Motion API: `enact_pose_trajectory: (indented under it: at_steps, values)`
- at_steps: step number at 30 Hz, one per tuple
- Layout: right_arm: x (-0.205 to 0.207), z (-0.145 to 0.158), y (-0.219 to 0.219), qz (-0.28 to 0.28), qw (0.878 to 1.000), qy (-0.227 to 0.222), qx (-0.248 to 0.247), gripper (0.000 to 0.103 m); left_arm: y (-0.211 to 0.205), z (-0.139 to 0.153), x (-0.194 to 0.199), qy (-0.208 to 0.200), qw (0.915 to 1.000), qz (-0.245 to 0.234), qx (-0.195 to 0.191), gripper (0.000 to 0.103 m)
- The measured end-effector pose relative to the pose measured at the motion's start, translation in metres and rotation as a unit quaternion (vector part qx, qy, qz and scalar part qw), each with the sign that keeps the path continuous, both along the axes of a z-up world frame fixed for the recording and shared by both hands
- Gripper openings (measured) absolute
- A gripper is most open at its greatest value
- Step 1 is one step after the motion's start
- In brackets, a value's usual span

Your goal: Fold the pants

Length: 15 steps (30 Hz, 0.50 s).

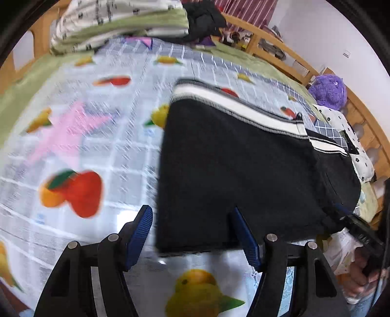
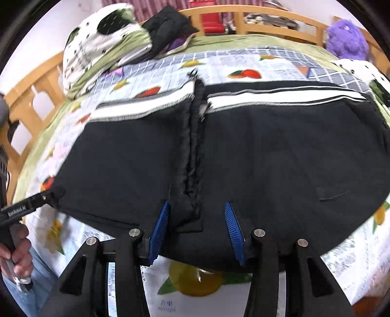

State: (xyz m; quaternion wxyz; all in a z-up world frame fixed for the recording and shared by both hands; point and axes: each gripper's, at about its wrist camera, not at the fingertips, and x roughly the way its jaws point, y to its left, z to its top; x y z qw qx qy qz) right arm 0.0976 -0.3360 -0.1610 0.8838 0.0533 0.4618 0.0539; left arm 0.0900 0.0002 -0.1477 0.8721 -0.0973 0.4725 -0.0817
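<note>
Black pants point(image 1: 243, 170) with white and grey side stripes lie flat on a fruit-print bedsheet point(image 1: 85, 146). In the right wrist view the pants point(image 2: 268, 151) spread wide, with a raised seam point(image 2: 192, 158) running down the middle. My left gripper point(image 1: 192, 219) is open at the pants' near left corner, its right finger point(image 1: 243, 234) over the black cloth. My right gripper point(image 2: 197, 219) is open and straddles the seam's near end. The left gripper's tip also shows in the right wrist view point(image 2: 46, 197) at the pants' left edge.
A pile of bedding point(image 2: 102, 46) and dark clothes point(image 2: 170, 26) lies at the far end of the bed. A purple plush toy point(image 2: 346, 39) sits at the far right. A wooden bed rail point(image 2: 268, 17) runs around the bed.
</note>
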Motion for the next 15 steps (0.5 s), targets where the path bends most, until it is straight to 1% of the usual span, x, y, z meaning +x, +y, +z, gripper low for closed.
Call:
enact_pose_trajectory:
  at_steps: [3, 4, 6, 7, 9, 11, 12, 15]
  values:
    - [-0.017, 0.028, -0.004, -0.024, 0.998, -0.05, -0.036, 0.046, 0.003, 0.017, -0.01, -0.027, 0.9994, -0.002, 0.023, 0.064]
    - [-0.022, 0.038, -0.006, -0.025, 0.997, -0.064, -0.046, 0.046, 0.004, 0.023, -0.014, -0.032, 0.9992, -0.002, 0.024, 0.064]
    - [-0.025, 0.049, -0.009, -0.029, 0.995, -0.077, -0.057, 0.046, 0.006, 0.033, -0.023, -0.04, 0.999, -0.005, 0.018, 0.064]
    - [-0.031, 0.054, -0.013, -0.048, 0.993, -0.085, -0.068, 0.046, 0.008, 0.038, -0.027, -0.044, 0.9989, -0.008, 0.014, 0.064]
    - [-0.042, 0.062, -0.02, -0.073, 0.991, -0.088, -0.068, 0.046, 0.01, 0.046, -0.031, -0.049, 0.9988, -0.007, 0.008, 0.065]
    - [-0.058, 0.073, -0.029, -0.078, 0.992, -0.076, -0.059, 0.046, 0.015, 0.055, -0.035, -0.052, 0.9986, -0.008, -0.01, 0.066]
    - [-0.069, 0.081, -0.032, -0.077, 0.992, -0.079, -0.058, 0.046, 0.017, 0.058, -0.036, -0.051, 0.9986, -0.007, -0.016, 0.066]
    - [-0.096, 0.094, -0.043, -0.085, 0.989, -0.11, -0.056, 0.046, 0.019, 0.068, -0.033, -0.041, 0.9987, 0.006, -0.03, 0.066]
